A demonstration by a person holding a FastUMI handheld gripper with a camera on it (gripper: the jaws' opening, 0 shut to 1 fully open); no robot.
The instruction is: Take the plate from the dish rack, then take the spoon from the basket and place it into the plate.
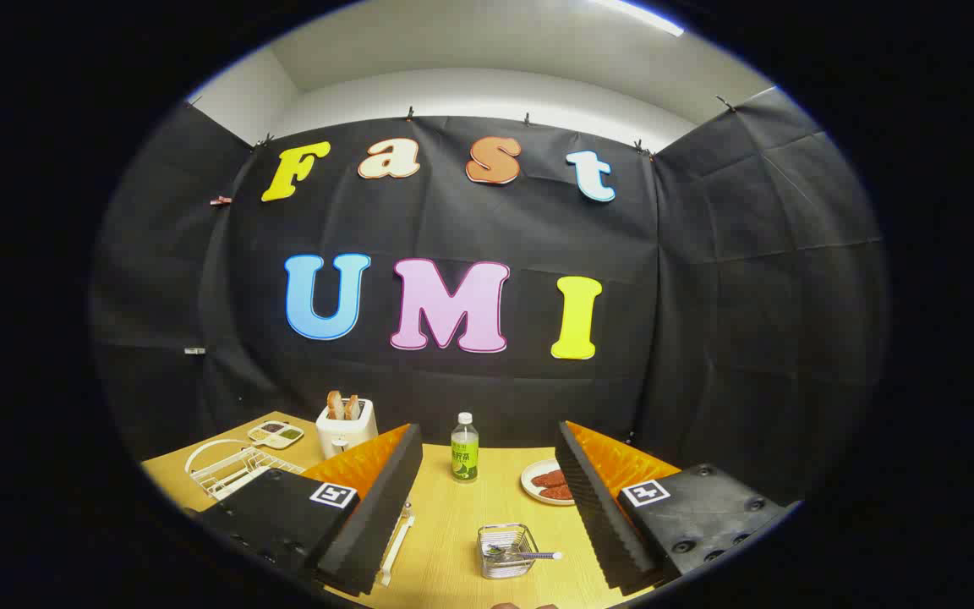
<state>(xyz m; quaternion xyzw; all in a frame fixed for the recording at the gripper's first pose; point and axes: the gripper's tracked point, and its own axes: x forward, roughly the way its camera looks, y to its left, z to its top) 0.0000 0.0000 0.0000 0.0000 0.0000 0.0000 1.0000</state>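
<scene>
Hand-held gripper (487,507) held above the desk (453,524), fingers spread wide, nothing between them. Wire basket (506,550) sits on the desk between the fingers, spoon (529,556) lying in it. White dish rack (233,469) beyond the left finger. Green bottle (464,448) ahead; toaster (346,427) with bread behind. Task plate not identifiable.

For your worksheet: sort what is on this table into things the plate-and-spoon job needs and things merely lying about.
Needed: dish rack; basket with the spoon in it, between the fingers of the open tool.

Lying about: toaster; green bottle; sectioned tray; small dish of food.
</scene>
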